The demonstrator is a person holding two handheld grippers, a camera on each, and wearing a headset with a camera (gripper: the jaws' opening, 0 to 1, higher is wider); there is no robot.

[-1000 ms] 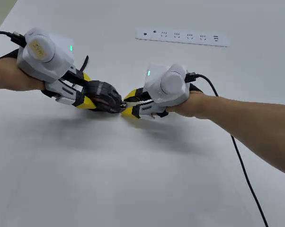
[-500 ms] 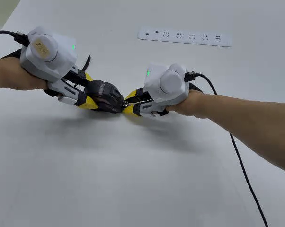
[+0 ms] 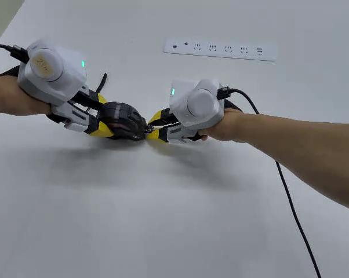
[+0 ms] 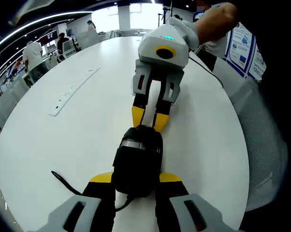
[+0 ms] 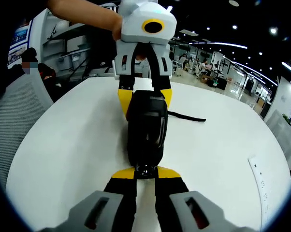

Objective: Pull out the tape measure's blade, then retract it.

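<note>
open-plan office floor, possibly a lab: a broad white table (image 3: 163, 220) with a rounded edge carries a white power strip (image 3: 220, 49), and a grey mesh office chair (image 5: 20, 125) stands against its rim. beyond it, people (image 4: 32, 53) stand among rows of desks (image 5: 208, 67) under a dark ceiling with strip lights (image 5: 223, 45). printed posters (image 4: 242, 41) hang to one side.
</note>
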